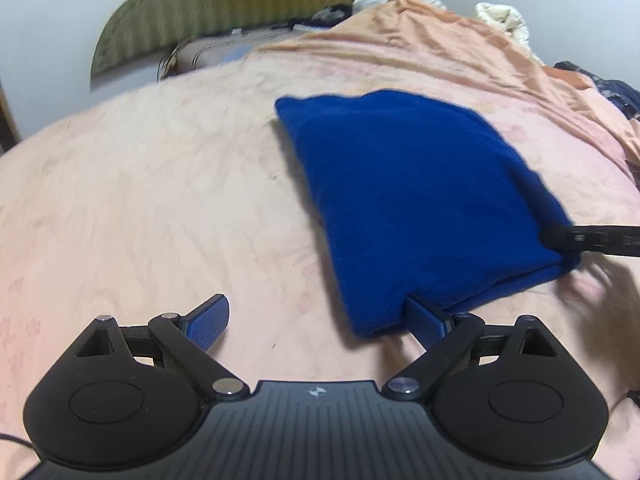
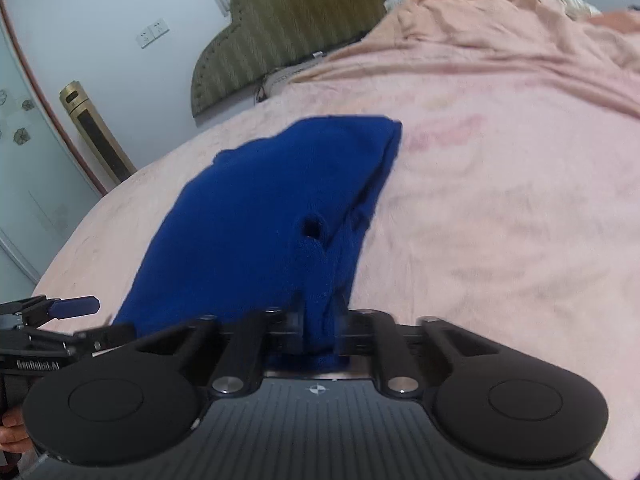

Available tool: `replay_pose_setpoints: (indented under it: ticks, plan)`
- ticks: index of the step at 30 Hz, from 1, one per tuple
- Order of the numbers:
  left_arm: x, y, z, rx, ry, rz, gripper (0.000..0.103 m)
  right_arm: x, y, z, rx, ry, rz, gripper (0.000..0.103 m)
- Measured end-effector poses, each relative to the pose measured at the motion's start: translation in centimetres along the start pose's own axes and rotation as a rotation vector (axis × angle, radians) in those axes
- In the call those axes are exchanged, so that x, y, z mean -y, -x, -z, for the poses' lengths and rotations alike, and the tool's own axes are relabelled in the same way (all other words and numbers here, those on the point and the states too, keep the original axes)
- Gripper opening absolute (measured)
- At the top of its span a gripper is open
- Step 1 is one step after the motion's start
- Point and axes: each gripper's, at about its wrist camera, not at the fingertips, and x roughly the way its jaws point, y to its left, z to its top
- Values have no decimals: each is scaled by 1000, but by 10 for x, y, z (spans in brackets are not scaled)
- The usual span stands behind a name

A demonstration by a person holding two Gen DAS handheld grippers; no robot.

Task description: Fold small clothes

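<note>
Left wrist view: the left hand-held gripper (image 1: 318,326) points down and forward over a bed covered by a pink blanket (image 1: 140,184). Its fingers are spread wide. The left finger is bare above the blanket. The right finger disappears under the near edge of a blue garment (image 1: 412,200), so the pads are not pressing on it. The garment lies ahead and to the right of this gripper as a thick folded rectangle. At its right corner, a dark finger of the right hand-held gripper (image 1: 592,240) reaches in from the picture's edge.

Right wrist view: the right hand-held gripper (image 2: 320,320) has its jaws drawn close together, pinching a bunched fold of the blue garment (image 2: 256,216) between them. The cloth rises straight ahead from the jaws and spreads forward and to the left over the pink blanket (image 2: 500,208). The left hand-held gripper (image 2: 60,312) shows low on the left, spread, close to the garment's near corner. A green headboard (image 2: 296,24) stands far ahead.

Judged step: the garment looks already folded at least once, and the two grippers are taking hold of its near edge for a further fold or to shift it. The next move likely calls for the left gripper to close on its corner, then both to lift and carry the edge together, level, so the layers do not slip apart.
</note>
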Motion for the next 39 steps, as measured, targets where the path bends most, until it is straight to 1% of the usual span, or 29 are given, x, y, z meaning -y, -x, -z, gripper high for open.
replay_pose_setpoints:
  ticks: [2, 4, 5, 6, 7, 8, 9, 10, 11, 13, 14, 15, 16, 18, 19, 21, 23, 26, 28, 30, 31, 32, 35, 37, 39]
  plan:
    - [-1, 6, 2, 26, -8, 12, 95, 0, 9, 4, 0, 13, -13, 12]
    - [-2, 5, -3, 30, 6, -2, 95, -2, 14, 8, -12, 35, 8, 13]
    - [-1, 3, -7, 24, 20, -7, 95, 0, 14, 7, -16, 25, 15, 18]
    - [0, 2, -11, 22, 34, -9, 95, 2, 14, 4, -10, 3, 29, 31]
    - [1, 2, -14, 24, 48, -16, 95, 1, 17, 0, 12, -8, 38, 29]
    - [2, 2, -17, 29, 55, -27, 95, -2, 21, -4, 55, 0, 58, 30]
    - [4, 2, -18, 31, 56, -39, 95, -6, 26, -6, 91, 19, 70, 32]
    - [7, 1, -19, 30, 54, -55, 95, -12, 30, -8, 117, 42, 69, 38]
    - [9, 0, -20, 28, 52, -65, 95, -17, 31, -9, 125, 57, 57, 41]
    - [12, -2, -20, 16, 53, -71, 95, -24, 28, -7, 111, 79, 28, 44]
    - [13, -2, -19, 8, 56, -71, 95, -26, 23, -5, 89, 95, 18, 45]
    - [12, -3, -18, 2, 59, -72, 95, -28, 18, -3, 71, 108, 21, 50]
    - [12, -3, -18, -3, 63, -74, 95, -29, 12, 0, 51, 122, 35, 54]
    - [12, -3, -17, -8, 62, -78, 95, -26, 3, 4, 7, 122, 110, 56]
    - [12, -3, -16, -7, 60, -81, 95, -24, 3, 6, 1, 115, 135, 57]
    - [11, -4, -17, -9, 59, -85, 95, -20, 14, 6, 26, 83, 79, 57]
    - [10, -5, -19, -11, 65, -81, 95, -17, 20, 3, 43, 58, 46, 61]
    - [9, -7, -24, -8, 67, -70, 95, -10, 20, -2, 45, 47, 75, 65]
    - [6, -10, -31, 2, 68, -67, 95, 0, 16, -7, 33, 5, 63, 67]
    - [-3, -16, -42, 23, 100, -58, 95, 14, 10, -13, 20, -62, 16, 73]
    - [-8, -19, -48, 31, 125, -52, 95, 23, 3, -18, 9, -99, -12, 75]
    - [-14, -24, -54, 37, 156, -41, 95, 31, -3, -22, -1, -128, -35, 74]
    - [-33, -47, -68, 28, 251, 38, 95, 53, -24, -40, -29, -208, -143, 75]
    - [-43, -66, -75, 0, 310, 118, 95, 63, -39, -51, -47, -250, -211, 75]
    - [-48, -83, -80, -23, 355, 202, 95, 66, -52, -60, -57, -257, -262, 71]
